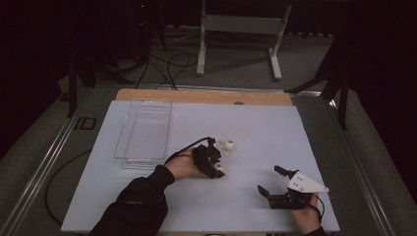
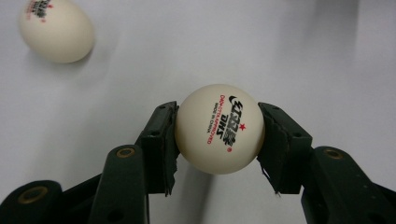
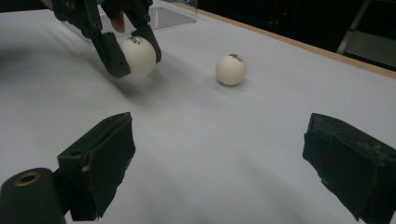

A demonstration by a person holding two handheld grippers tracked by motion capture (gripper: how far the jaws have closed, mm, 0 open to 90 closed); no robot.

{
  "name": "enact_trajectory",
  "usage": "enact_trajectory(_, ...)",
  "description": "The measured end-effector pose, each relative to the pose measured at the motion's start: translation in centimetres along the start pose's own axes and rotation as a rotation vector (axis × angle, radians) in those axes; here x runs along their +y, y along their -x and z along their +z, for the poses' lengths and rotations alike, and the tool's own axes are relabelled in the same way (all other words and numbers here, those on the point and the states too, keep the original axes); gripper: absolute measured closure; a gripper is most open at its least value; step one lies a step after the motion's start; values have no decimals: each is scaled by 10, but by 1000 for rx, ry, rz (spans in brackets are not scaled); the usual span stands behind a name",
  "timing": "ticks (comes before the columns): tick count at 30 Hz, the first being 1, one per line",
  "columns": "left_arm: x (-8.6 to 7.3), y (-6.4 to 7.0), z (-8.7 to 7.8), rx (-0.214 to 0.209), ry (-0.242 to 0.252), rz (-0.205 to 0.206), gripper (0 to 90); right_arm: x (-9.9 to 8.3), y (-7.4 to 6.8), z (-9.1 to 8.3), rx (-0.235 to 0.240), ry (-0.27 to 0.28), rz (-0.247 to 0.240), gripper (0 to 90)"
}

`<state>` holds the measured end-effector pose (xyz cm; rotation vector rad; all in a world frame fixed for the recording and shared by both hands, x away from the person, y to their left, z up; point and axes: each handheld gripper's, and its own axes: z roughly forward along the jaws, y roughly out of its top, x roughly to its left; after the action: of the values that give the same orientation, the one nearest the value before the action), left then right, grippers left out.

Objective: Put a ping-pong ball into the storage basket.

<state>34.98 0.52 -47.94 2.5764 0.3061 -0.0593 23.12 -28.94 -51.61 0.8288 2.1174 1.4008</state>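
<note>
My left hand-held gripper [image 2: 219, 135] is clamped on a white ping-pong ball [image 2: 219, 128], one pad on each side, and I can read "DHS", "MADE IN CHINA" and a red star on it. It sits low over the white counter [image 1: 255, 128], near the middle, with a second ball [image 1: 228, 144] lying just beyond and a clear tray [image 1: 145, 130] further left. My right hand-held gripper [image 1: 269, 179] hangs wide open and empty, well apart.

Clear plastic tray [image 1: 144, 133] on white table [image 1: 255, 132]
</note>
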Motion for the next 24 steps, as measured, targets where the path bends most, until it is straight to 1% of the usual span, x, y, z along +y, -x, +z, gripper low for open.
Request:
enact_trajectory(3,0,0,-3,4,-9,2,521,0,0,0,0,-1,4,88)
enact_trajectory(5,0,-1,-5,9,-17,-4,521,0,0,0,-1,0,2,88)
enact_trajectory(6,0,-1,-6,20,-23,-1,521,0,0,0,-1,1,1,88)
enact_trajectory(8,-1,-2,-9,8,-24,-10,521,0,0,0,0,2,5,88)
enact_trajectory(9,-1,-2,-10,14,-28,-7,521,0,0,0,0,3,5,88)
enact_trajectory(11,-2,-2,-13,9,-32,-10,521,0,0,0,1,2,6,88)
enact_trajectory(12,-2,-2,-14,17,-36,-10,521,0,0,0,1,1,7,88)
enact_trajectory(13,-2,-2,-15,11,-37,-15,521,-1,1,0,2,0,5,88)
enact_trajectory(14,-2,-1,-16,8,-37,-6,521,-1,1,1,2,0,5,88)
enact_trajectory(15,-2,-1,-17,7,-37,-5,521,0,0,0,1,1,7,88)
enact_trajectory(16,-2,-1,-19,-2,-40,-8,521,0,0,0,1,1,7,88)
enact_trajectory(17,-2,0,-19,1,-41,-5,521,0,0,0,1,1,7,88)
enact_trajectory(19,-1,0,-22,-12,-45,-5,521,0,0,0,1,2,6,88)
enact_trajectory(22,-1,1,-24,-11,-45,0,522,0,0,0,1,1,6,88)
enact_trajectory(23,0,1,-25,-3,-48,1,521,0,0,0,0,1,6,88)
enact_trajectory(24,0,1,-26,-9,-49,-6,521,0,0,0,-1,0,5,88)
